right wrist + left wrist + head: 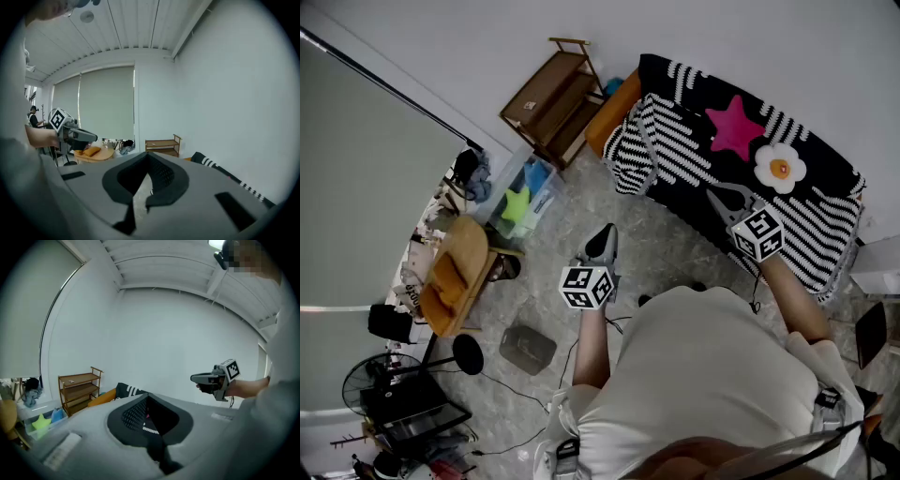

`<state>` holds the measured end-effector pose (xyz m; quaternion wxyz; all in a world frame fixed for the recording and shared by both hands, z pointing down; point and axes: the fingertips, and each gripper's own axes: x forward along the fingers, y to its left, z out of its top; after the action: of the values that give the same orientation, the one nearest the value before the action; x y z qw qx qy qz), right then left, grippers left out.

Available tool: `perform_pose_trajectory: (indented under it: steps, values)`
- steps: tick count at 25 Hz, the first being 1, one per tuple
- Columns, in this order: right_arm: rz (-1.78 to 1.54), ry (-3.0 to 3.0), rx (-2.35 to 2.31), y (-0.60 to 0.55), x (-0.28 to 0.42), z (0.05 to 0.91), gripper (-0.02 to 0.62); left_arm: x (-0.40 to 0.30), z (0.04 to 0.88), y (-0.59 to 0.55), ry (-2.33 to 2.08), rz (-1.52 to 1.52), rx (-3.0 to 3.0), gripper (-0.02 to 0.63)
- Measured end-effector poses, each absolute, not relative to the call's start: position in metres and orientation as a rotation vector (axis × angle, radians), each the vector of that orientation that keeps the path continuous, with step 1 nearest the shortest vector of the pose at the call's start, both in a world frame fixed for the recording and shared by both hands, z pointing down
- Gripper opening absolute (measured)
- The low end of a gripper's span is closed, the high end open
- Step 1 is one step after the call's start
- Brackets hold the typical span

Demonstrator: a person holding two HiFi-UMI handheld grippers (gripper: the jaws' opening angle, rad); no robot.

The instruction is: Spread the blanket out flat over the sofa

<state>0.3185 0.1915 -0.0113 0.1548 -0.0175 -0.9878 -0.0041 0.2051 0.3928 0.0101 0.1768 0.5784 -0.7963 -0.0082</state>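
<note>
Blanket draped over sofa, left end bunched; left gripper fingers shut, empty; right gripper fingers apart, empty, above blanket, prob. to smooth it.

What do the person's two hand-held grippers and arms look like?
The left gripper and the right gripper each have a grey body, tapered grey jaws and a white cube printed with black square markers. A thin black cable hangs below the right one. The person wears a white short-sleeved shirt; the forearms are bare.
</note>
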Motion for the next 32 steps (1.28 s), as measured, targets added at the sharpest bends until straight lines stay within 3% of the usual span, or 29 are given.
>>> perform_pose_trajectory:
  steps: [32]
  values:
    - [0.08, -2.813, -0.003, 0.244, 0.312, 0.001, 0.002, 0.193, 0.02, 0.441, -2.229, -0.025, 1.627, 0.021]
